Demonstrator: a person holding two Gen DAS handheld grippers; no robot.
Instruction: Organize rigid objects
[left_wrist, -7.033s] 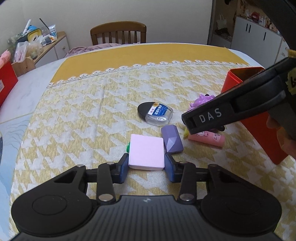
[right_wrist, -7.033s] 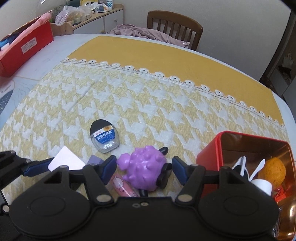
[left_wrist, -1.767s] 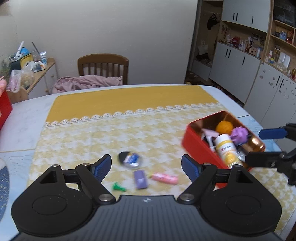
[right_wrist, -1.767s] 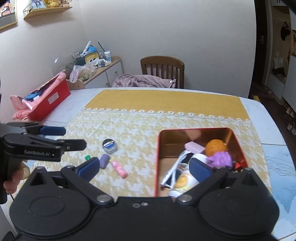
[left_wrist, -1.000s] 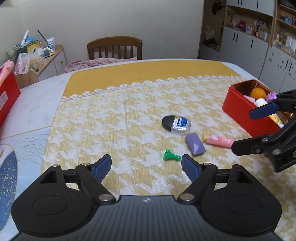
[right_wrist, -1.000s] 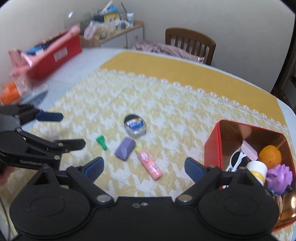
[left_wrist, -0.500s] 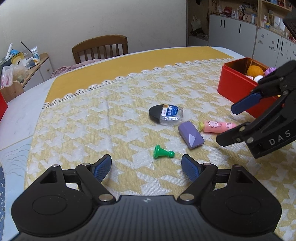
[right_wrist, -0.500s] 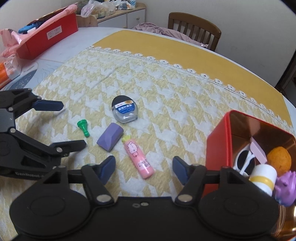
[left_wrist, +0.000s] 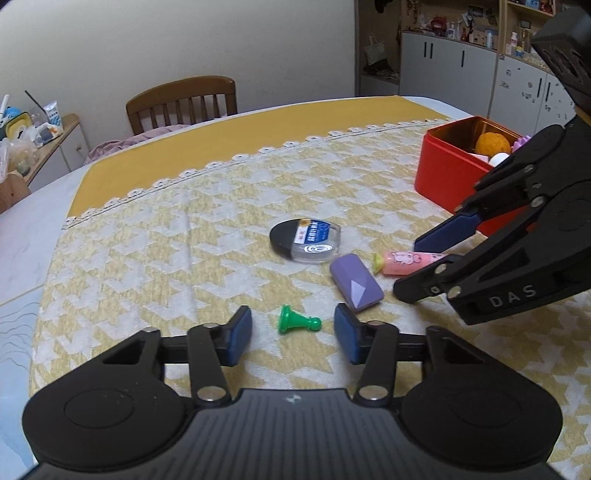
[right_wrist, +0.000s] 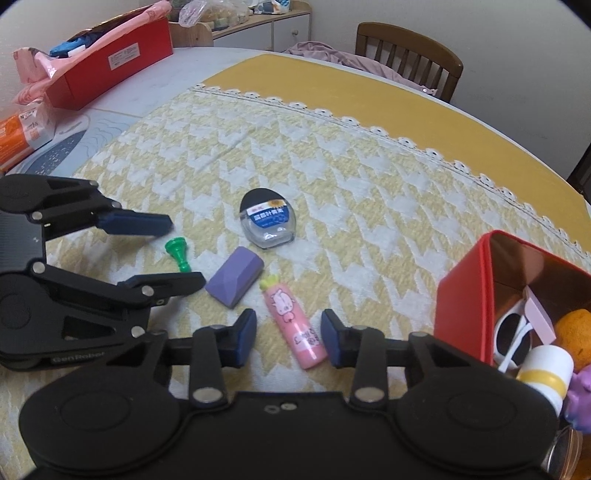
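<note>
A green pawn (left_wrist: 297, 322) lies on the yellow-and-white cloth between the open fingers of my left gripper (left_wrist: 293, 334), which touches nothing. A pink tube (right_wrist: 293, 327) lies between the open fingers of my right gripper (right_wrist: 289, 338), low over the cloth; it also shows in the left wrist view (left_wrist: 408, 261). A purple block (left_wrist: 355, 287) and a black-and-clear case (left_wrist: 306, 241) lie beside them. The red tin (right_wrist: 463, 306) at the right holds an orange ball (right_wrist: 576, 332), a pink pad, a white bottle and a purple toy.
A wooden chair (left_wrist: 181, 101) with a pink cloth stands at the table's far side. A long red box (right_wrist: 110, 62) and an orange packet (right_wrist: 22, 134) sit at the far left. Cabinets (left_wrist: 454, 74) stand behind the tin.
Both grippers have come down and closer to the cloth. The left now brackets the green pawn, the right brackets the pink tube, and both sets of fingers have narrowed a little.
</note>
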